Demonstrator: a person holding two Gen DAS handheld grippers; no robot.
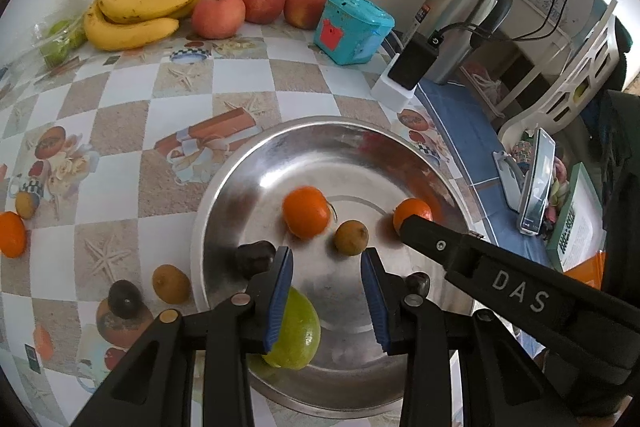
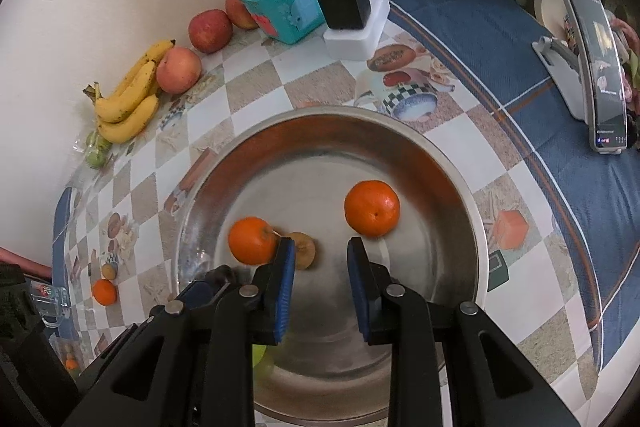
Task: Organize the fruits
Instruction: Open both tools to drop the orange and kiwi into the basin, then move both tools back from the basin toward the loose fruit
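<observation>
- Already in the steel bowl (image 1: pixel 224 211): two tangerines (image 1: pixel 306 211), a small brown fruit (image 1: pixel 351 237), two dark fruits (image 1: pixel 253 258) and a green citrus (image 1: pixel 298 331).
- Left on the tabletop (image 1: pixel 132 115): bananas (image 1: pixel 136 11), three apples (image 1: pixel 218 14), another tangerine (image 1: pixel 11 234), a brown fruit (image 1: pixel 171 283) and a dark fruit (image 1: pixel 125 299).
- Our left claw (image 1: pixel 326 299) hangs over the bowl, jaws narrowly parted, holding nothing.
- Our right claw (image 2: pixel 321 291) hovers beside it, near its narrowest and empty.
- We judge the job roughly half done.

green fruit (image 1: pixel 298 331) partly hidden, bowl (image 2: pixel 460 179) rim cut off btm
</observation>
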